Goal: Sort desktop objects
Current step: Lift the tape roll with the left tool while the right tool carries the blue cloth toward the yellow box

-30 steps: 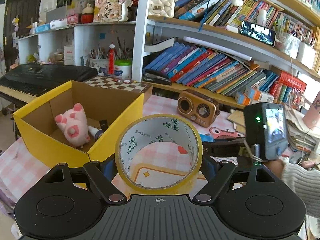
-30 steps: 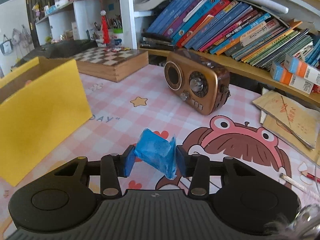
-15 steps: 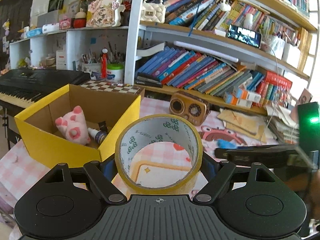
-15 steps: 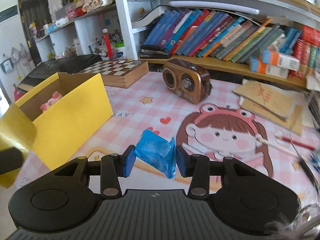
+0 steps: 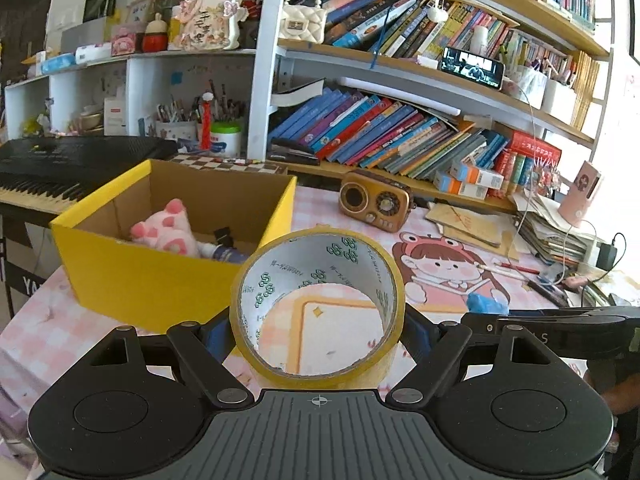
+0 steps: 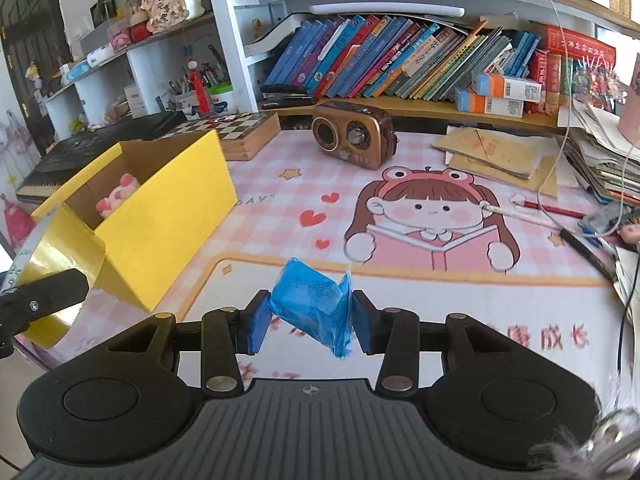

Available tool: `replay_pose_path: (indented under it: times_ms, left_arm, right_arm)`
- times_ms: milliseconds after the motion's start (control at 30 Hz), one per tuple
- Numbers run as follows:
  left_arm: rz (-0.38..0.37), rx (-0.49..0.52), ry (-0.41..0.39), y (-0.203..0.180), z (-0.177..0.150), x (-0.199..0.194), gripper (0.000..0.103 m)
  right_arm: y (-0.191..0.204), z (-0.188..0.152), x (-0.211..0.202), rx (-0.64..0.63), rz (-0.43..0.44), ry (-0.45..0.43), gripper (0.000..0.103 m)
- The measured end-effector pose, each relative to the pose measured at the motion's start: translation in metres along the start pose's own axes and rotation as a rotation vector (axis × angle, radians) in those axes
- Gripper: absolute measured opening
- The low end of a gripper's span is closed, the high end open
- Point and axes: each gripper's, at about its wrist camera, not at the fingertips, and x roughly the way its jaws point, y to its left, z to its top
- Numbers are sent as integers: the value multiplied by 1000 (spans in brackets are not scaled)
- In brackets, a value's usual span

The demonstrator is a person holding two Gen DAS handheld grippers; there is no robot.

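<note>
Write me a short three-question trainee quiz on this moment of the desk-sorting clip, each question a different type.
1. True or false: the left gripper holds a roll of tape.
2. What does the right gripper hold? A) a pencil B) a blue packet C) a radio
3. Fill in: a pink plush toy lies inside the yellow ____.

Key: 1 true; 2 B; 3 box.
</note>
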Motion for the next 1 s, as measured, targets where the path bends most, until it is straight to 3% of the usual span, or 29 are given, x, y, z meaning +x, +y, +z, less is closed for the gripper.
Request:
replay_pose_path:
  times_ms: [500, 1000]
  left_arm:
    - [-4, -12, 2, 64, -34, -67, 83]
    - [34, -47, -11, 111, -48, -103, 83]
  right_arm:
    - [91, -54, -42, -24, 3, -14, 40]
    - [150, -69, -52, -74, 52, -15, 40]
